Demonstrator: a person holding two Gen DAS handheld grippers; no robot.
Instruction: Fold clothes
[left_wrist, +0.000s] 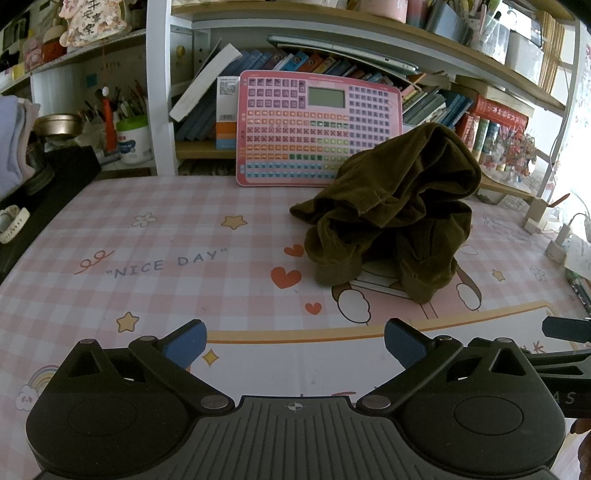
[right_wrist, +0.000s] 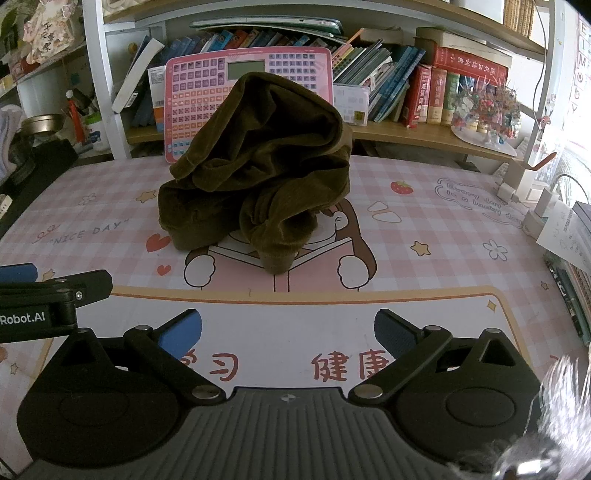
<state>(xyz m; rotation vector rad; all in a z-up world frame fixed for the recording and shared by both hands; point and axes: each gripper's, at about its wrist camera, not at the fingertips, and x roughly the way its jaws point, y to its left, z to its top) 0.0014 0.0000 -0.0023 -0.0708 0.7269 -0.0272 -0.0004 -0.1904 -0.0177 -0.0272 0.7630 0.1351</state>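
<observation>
Trousers (right_wrist: 258, 166) are sitting in a crumpled heap mid-mat (right_wrist: 443, 236), toward the far side. Left gripper (left_wrist: 295, 345) and right gripper (right_wrist: 288, 334) are both hovering near-side, spread wide, gripping nothing. I'd be hunting for the waistband first and pulling it flat.

The garment (right_wrist: 258, 166) lies heaped on the mat (right_wrist: 424, 229), toward its back, in front of the keyboard toy (right_wrist: 207, 96) leaning against the books (right_wrist: 388, 74) on the shelf. Both grippers sit side by side at the mat's near edge, the left gripper (left_wrist: 295, 345) left of the right gripper (right_wrist: 288, 334), well apart from the garment.
</observation>
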